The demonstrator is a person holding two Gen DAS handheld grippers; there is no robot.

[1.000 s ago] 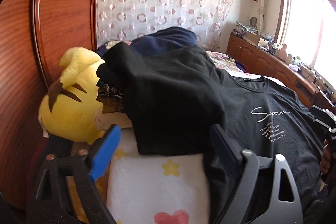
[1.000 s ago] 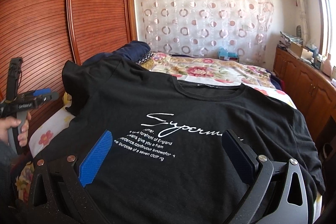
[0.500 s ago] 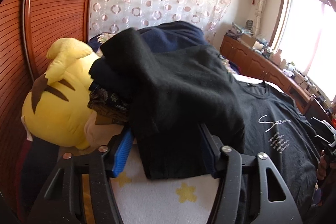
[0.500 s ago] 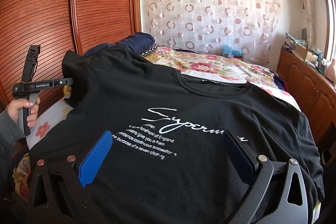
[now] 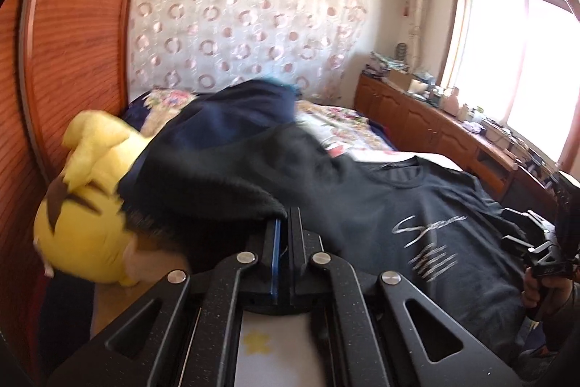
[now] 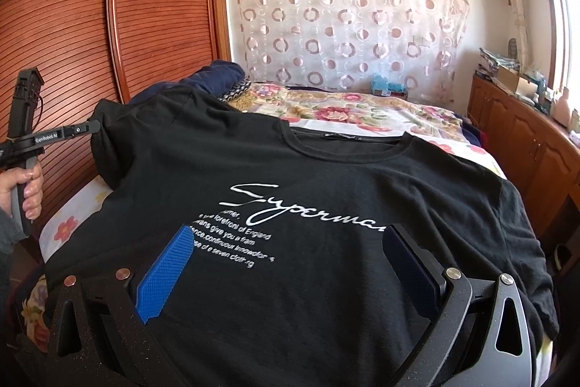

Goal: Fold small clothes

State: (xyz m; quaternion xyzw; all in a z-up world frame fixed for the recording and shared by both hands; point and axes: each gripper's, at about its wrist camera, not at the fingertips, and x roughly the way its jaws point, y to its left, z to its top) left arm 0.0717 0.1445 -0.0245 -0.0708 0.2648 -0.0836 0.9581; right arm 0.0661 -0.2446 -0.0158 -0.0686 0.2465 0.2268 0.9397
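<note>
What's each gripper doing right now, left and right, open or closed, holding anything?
Left gripper: has just closed, shut on the sleeve of the black T-shirt.
Right gripper: open over the shirt, holding nothing.

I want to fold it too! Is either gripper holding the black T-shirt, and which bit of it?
The left gripper has just closed on the black T-shirt, pinching the edge of its sleeve. The right gripper is open above the shirt and holds nothing.
</note>
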